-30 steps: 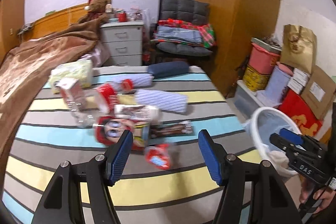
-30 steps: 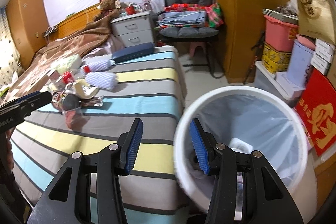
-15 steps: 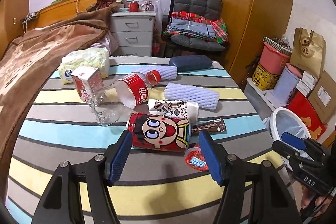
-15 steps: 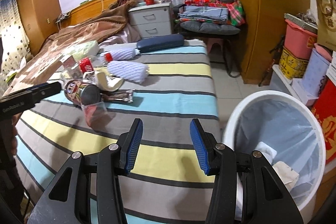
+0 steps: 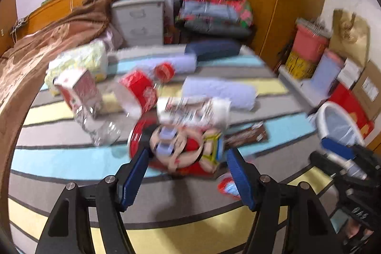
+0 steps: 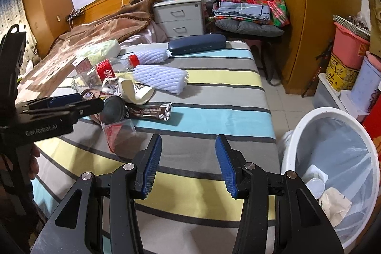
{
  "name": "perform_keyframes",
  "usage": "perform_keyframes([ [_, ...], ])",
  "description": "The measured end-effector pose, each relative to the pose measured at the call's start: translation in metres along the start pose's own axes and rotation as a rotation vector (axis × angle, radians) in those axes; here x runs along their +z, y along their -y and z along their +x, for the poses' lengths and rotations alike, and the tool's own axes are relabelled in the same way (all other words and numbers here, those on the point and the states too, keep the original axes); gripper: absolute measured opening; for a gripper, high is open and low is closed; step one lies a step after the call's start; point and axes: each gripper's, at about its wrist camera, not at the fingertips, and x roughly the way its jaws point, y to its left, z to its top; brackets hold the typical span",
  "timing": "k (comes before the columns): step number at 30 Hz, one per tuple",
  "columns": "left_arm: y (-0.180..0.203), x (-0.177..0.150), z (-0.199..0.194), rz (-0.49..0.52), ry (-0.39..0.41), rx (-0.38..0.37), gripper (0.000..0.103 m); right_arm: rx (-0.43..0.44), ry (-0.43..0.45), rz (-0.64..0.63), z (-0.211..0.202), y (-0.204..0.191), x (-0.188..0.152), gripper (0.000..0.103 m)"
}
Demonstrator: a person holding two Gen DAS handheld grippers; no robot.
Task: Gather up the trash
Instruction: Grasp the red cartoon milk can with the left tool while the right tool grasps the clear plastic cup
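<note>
Where trash litters the bed, "GenRobot.AI" on left claw point(image 6: 64, 102)

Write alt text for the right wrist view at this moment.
The right gripper, open and empty, hovers over a striped bed strewn with trash, beside a white lined bin on the right. At left, the left gripper reaches toward a red cartoon can beside a brown snack wrapper.

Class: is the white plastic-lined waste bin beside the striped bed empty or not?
Not empty: the white plastic-lined waste bin holds a small white cup and crumpled paper.
</note>
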Motion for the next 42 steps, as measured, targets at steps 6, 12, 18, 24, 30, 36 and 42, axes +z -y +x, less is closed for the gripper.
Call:
perform_keyframes([
  [6,-0.016,-0.007,0.005,-0.022,-0.004,0.001,0.068,0.010,-0.014,-0.017,0.007,-0.010,0.001,0.048],
  [12,-0.040,-0.014,-0.001,-0.054,0.003,0.030,0.068,0.027,-0.031,-0.051,0.013,-0.021,0.003,0.048],
  [18,-0.069,-0.023,-0.011,-0.086,0.008,0.086,0.068,0.049,-0.044,-0.072,0.019,-0.032,0.003,0.048],
  [24,-0.094,-0.028,-0.021,-0.136,0.020,0.117,0.068,0.082,-0.055,-0.071,0.024,-0.040,0.006,0.048],
  [30,-0.104,-0.032,-0.036,-0.156,0.036,0.086,0.068,0.129,-0.080,-0.011,0.035,-0.048,0.011,0.048],
  [36,-0.100,-0.023,-0.046,-0.169,0.077,0.002,0.068,0.173,-0.095,0.066,0.044,-0.053,0.015,0.048],
  [42,-0.093,-0.011,-0.039,-0.171,0.085,-0.025,0.068,0.198,-0.115,0.134,0.052,-0.055,0.017,0.049],
])
